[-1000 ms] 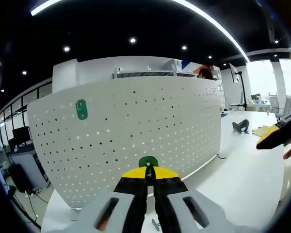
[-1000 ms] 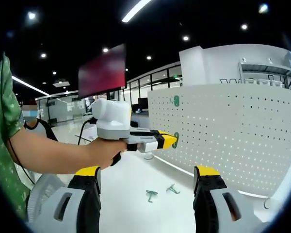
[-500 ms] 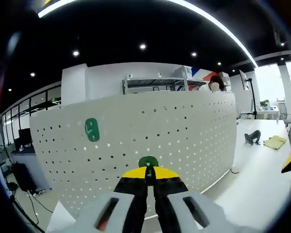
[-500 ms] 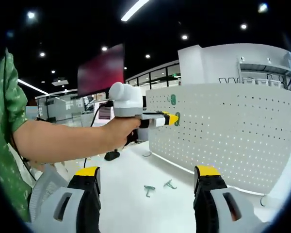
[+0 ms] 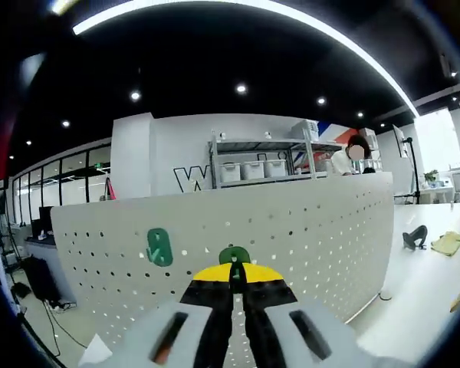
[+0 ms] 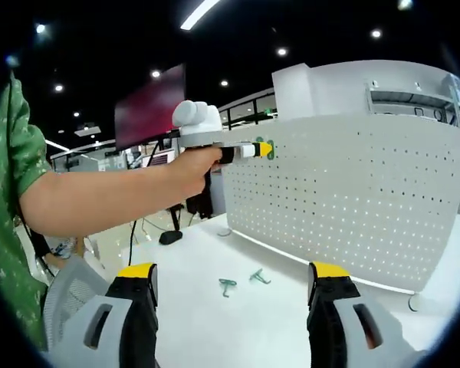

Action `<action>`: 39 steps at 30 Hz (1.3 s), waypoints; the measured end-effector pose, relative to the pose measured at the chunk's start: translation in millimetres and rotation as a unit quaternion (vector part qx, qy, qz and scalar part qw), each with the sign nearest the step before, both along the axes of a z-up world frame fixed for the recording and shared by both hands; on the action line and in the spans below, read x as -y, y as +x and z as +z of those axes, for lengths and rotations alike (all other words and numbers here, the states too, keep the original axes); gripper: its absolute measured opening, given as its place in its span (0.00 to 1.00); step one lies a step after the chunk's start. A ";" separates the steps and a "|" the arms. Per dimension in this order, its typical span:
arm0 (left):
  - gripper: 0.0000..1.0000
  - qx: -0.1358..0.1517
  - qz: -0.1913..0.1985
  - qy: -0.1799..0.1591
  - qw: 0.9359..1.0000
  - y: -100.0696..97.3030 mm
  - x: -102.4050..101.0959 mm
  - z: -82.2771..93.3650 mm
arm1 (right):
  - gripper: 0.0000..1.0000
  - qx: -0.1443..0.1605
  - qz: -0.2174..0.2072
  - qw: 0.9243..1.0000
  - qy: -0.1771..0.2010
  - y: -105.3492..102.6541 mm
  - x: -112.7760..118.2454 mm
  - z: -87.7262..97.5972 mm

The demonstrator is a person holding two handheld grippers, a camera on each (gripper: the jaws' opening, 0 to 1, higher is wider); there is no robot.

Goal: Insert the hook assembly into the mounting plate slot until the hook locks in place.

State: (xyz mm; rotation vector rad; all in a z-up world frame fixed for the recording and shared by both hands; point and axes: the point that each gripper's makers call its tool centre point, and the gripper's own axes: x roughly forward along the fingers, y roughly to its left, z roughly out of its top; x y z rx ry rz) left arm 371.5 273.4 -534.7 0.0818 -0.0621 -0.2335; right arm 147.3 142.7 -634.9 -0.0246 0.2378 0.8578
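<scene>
My left gripper (image 5: 235, 270) is shut on a green hook (image 5: 234, 256), whose round top pokes up between the yellow tips. It is raised close to the top edge of the white perforated mounting panel (image 5: 307, 230). Another green hook (image 5: 159, 247) hangs on the panel to the left of it. In the right gripper view, the left gripper (image 6: 262, 149) is held by a person's arm near the panel's upper left corner (image 6: 345, 184), beside the mounted green hook (image 6: 270, 152). My right gripper (image 6: 234, 277) is open above the white table (image 6: 238, 322), holding nothing.
Two loose green hooks (image 6: 227, 286) (image 6: 257, 276) lie on the table in front of the panel. A person's green sleeve (image 6: 8, 230) shows on the left. A dark object (image 5: 415, 235) and a yellow cloth (image 5: 448, 242) lie on the table at far right.
The left gripper has risen with its hook toward the panel's top edge and closer to the mounted hook. The right gripper stays open and has barely moved.
</scene>
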 end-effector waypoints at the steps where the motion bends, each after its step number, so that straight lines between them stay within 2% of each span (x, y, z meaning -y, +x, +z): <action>1: 0.03 0.001 0.003 -0.003 1.000 1.5 -1.7 1.6 | 0.82 -0.001 0.000 1.000 0.000 0.1 1.1 0.3; 13: 0.03 0.020 0.030 -0.010 0.999 18.4 -11.8 19.4 | 0.85 -0.003 0.013 1.000 -0.004 0.3 6.5 1.1; 20: 0.03 0.019 0.039 0.001 0.999 27.9 -14.9 17.4 | 0.86 0.000 0.015 1.000 -0.001 4.0 7.5 3.6; 39: 0.03 0.027 0.045 0.007 0.999 40.6 -18.7 20.7 | 0.86 -0.002 0.013 1.000 -0.003 12.4 9.3 1.5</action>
